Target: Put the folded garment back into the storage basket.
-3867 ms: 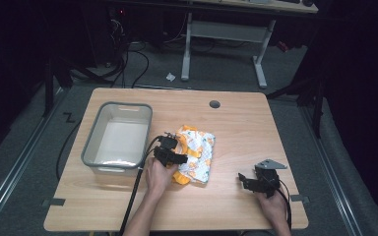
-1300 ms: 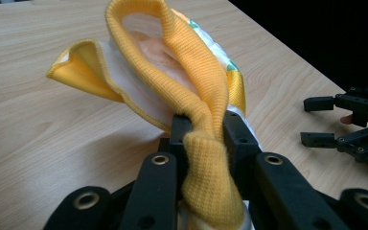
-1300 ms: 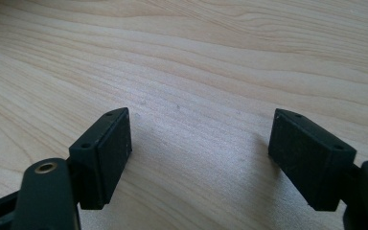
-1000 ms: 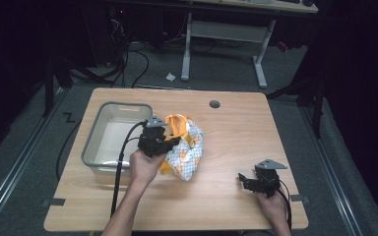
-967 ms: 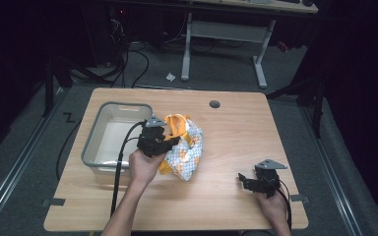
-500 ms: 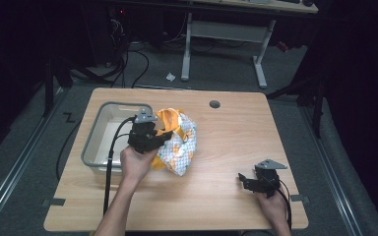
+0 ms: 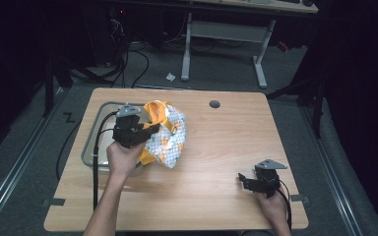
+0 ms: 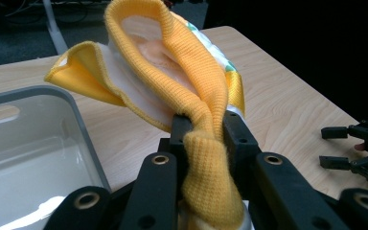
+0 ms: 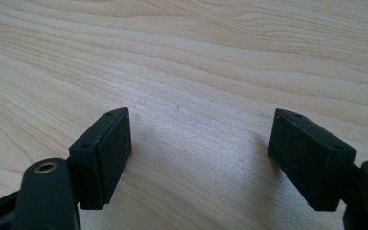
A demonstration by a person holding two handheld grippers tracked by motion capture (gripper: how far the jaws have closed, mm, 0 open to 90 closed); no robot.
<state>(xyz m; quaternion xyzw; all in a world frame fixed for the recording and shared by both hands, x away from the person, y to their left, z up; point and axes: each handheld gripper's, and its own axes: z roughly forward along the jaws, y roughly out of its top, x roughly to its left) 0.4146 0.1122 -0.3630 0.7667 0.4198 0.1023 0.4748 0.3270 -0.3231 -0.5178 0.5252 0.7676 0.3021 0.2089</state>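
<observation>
High view: fixed above the person's side, looking forward and down, far enough to take in the whole table (image 7: 216, 196) and the floor beyond.

Left gripper view: rides close behind its jaws, facing level across the tabletop; shares the tray (image 8: 72, 115) and orange cloth (image 8: 191, 81) with the high view.

Right gripper view: close, angled down at bare wood.

No legible text or labels anywhere
</observation>
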